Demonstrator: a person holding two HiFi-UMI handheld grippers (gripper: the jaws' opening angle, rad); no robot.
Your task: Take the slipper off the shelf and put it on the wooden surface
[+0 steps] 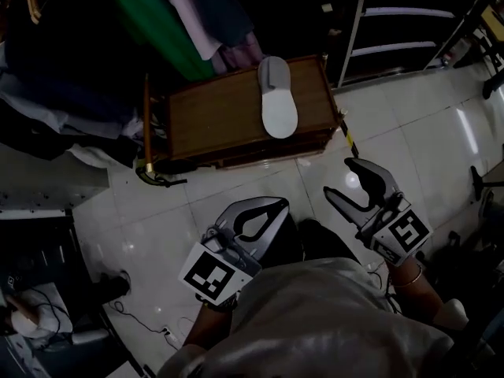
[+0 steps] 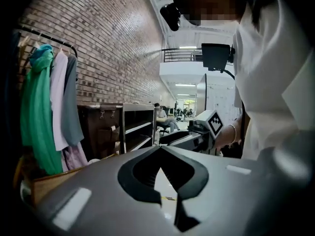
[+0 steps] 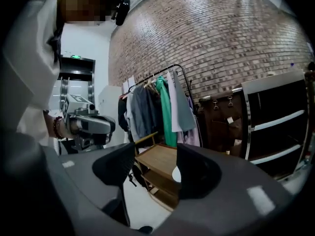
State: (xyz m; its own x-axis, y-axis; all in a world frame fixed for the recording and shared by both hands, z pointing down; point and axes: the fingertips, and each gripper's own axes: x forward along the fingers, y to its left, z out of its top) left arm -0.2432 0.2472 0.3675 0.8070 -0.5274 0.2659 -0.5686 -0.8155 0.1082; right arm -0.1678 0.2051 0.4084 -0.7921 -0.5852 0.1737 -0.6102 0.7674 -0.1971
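Slipper (image 1: 277, 97) lies flat on wooden table (image 1: 213, 120), long axis running away from the person. It sits ahead-left of right gripper (image 1: 342, 179), whose jaws gape empty. Left gripper (image 1: 272, 205) is closed on nothing. Both grippers are well apart from the slipper.

Ahead of the grey, black-padded right gripper (image 1: 340, 179) lies a pale grey slipper (image 1: 277, 97) on the brown wooden surface (image 1: 228, 116). Its marker cube (image 1: 403, 235) is black-and-white squares. Beyond the grey left gripper (image 2: 160, 148) are a green garment (image 2: 37, 112) and a red-brown brick wall (image 2: 98, 43). Below both are glossy white floor tiles (image 1: 409, 132).
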